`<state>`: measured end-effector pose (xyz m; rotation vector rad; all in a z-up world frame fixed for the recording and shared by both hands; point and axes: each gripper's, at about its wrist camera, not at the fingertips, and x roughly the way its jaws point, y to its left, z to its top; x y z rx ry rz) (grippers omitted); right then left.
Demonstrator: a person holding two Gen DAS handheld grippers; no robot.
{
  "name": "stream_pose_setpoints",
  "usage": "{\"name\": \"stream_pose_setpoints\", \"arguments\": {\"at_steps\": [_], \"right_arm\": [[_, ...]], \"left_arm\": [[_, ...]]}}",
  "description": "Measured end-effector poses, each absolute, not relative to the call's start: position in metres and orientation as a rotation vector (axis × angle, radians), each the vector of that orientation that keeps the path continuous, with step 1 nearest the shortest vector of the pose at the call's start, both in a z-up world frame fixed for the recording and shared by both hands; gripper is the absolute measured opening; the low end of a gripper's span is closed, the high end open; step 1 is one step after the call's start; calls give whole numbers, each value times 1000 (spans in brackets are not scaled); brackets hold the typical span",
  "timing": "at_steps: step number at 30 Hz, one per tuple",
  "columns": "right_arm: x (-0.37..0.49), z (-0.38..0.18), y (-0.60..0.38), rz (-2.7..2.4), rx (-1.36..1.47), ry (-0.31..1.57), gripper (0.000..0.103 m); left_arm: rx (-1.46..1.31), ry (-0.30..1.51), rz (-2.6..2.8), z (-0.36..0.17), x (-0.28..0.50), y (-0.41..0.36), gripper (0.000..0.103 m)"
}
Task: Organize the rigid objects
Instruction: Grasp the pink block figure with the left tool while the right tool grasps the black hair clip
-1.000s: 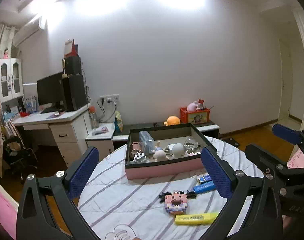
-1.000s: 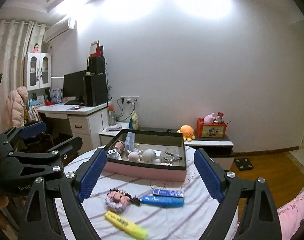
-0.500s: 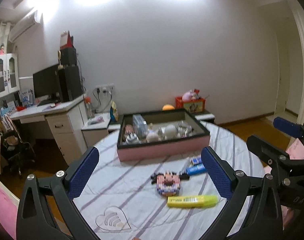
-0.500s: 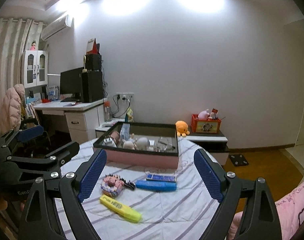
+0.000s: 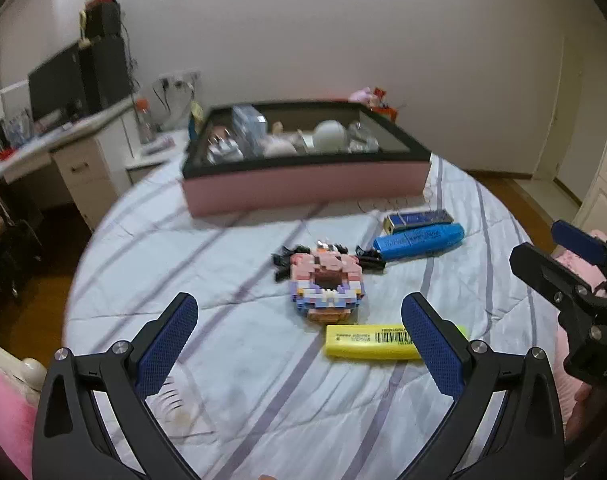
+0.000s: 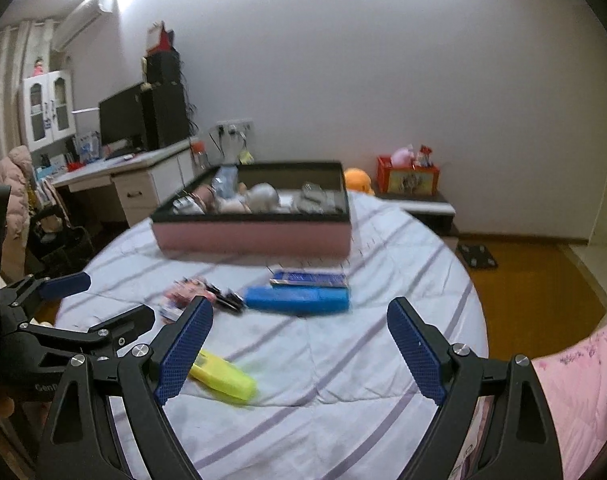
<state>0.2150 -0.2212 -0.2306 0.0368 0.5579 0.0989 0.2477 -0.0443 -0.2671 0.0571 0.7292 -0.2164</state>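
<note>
While both claws, the left gripper (image 5: 299,344) and right gripper (image 6: 299,354), gape empty, the yellow highlighter (image 5: 369,341) beside the brick toy (image 5: 326,286) could roll if nudged.

The left gripper (image 5: 299,350) has its jaws wide apart. Nothing is between its two blue pads (image 5: 165,346). It tips downward. The right gripper (image 6: 299,350) has its jaws wide apart too, and nothing is held in them. It also tips downward, but not as steeply. The two grippers sit side by side and do not touch. From the left wrist view, the right gripper shows at the right edge. A bit of a hand (image 5: 583,404) shows under it there.
</note>
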Motion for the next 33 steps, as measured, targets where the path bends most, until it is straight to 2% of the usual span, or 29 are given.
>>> {"name": "stream_pose_setpoints", "arguments": {"at_steps": [8,10,12,14,25,33], "right_arm": [[247,-259,-234,76,54,666,90],[253,-263,-236,73,54,681,90],[259,-267,-237,69,55,699,90],[263,-270,-238,68,56,712,90],[294,-273,-219,84,-7,803,90],[302,-271,-161,217,-99,831,90]], "left_arm": [[112,869,-196,-300,293,-57,103],[109,897,-194,-304,303,-55,95],[95,911,-219,-307,308,-54,75],[102,892,-227,-303,307,-53,63],[78,852,-207,-287,295,-17,63],[71,852,-169,-289,281,9,63]]}}
